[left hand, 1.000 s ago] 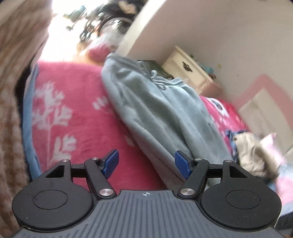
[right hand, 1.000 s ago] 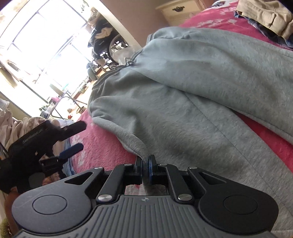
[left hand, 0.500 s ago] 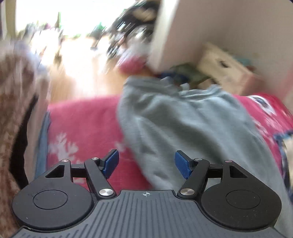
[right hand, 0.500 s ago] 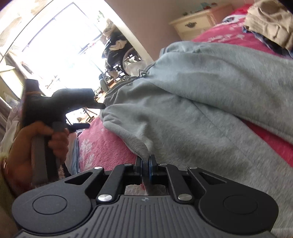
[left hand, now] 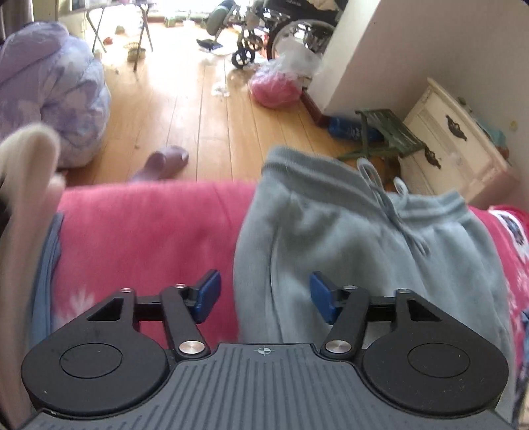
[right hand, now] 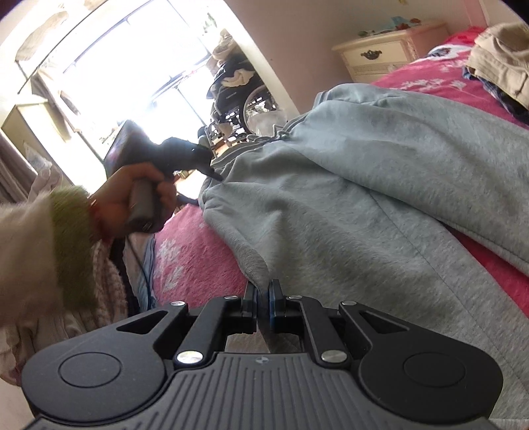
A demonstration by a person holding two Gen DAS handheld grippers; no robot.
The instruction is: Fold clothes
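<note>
Grey sweatpants (left hand: pixel 347 248) lie across a pink flowered blanket (left hand: pixel 148 225), with the waistband and drawstring (left hand: pixel 380 192) at the far bed edge. My left gripper (left hand: pixel 264 297) hovers over the pants' left side edge near the waist. Its jaws are closing with that edge between the blue pads (left hand: pixel 206 294), which do not press on it. In the right wrist view a hand holds the left gripper (right hand: pixel 211 173) at the waist corner of the sweatpants (right hand: pixel 363 198). My right gripper (right hand: pixel 263 297) is shut on the cloth edge of a pant leg.
Beyond the bed edge is a wooden floor with a purple slipper (left hand: pixel 165 162), a green stool (left hand: pixel 386 132), a pink bag (left hand: pixel 274 87) and a wheelchair (left hand: pixel 281 26). A cream nightstand (left hand: pixel 456 149) stands at the right. A pile of clothes (right hand: pixel 499 59) lies on the bed's far side.
The left gripper has swung across the blanket to the waist end of the pants and its jaws have narrowed. The right gripper has kept its grip, rolling slightly.
</note>
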